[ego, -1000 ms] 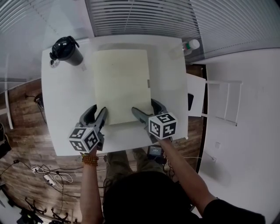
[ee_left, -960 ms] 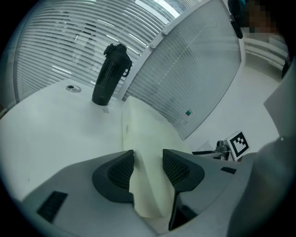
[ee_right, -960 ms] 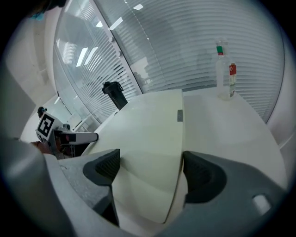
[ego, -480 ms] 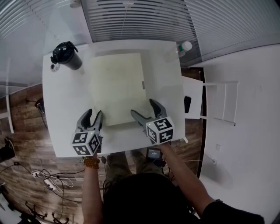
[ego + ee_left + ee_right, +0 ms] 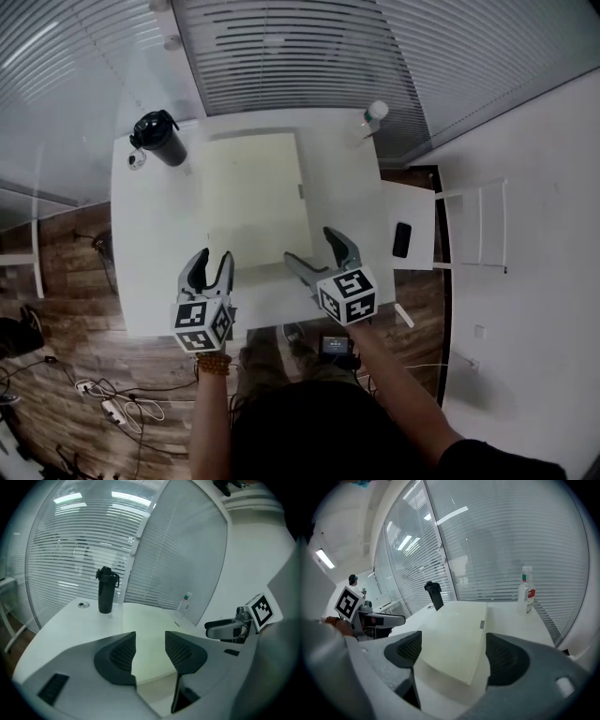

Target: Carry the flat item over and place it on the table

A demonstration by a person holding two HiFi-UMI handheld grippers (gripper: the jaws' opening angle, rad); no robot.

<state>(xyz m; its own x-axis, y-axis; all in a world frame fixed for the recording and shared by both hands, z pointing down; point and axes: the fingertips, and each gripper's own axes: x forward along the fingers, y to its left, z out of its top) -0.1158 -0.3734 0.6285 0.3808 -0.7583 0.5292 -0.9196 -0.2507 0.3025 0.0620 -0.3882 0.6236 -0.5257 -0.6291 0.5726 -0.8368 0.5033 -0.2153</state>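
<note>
A pale cream flat board [image 5: 255,197] lies on the white table [image 5: 150,253], its long side running away from me. My left gripper [image 5: 208,269] hovers open near the board's near left corner, apart from it; in the left gripper view the board [image 5: 154,644] shows between and beyond the jaws. My right gripper [image 5: 317,250] stands open at the near right corner, off the board. In the right gripper view the board [image 5: 457,637] lies ahead between the wide jaws, and nothing is held.
A black flask [image 5: 159,139] stands at the table's far left corner, with a small round cap [image 5: 137,161] beside it. A clear bottle [image 5: 373,115] stands at the far right. A white side shelf holds a dark phone [image 5: 402,240]. Slatted blinds lie behind.
Both grippers have drawn back toward me from the board's near edge, staying open. The board stays flat on the table.
</note>
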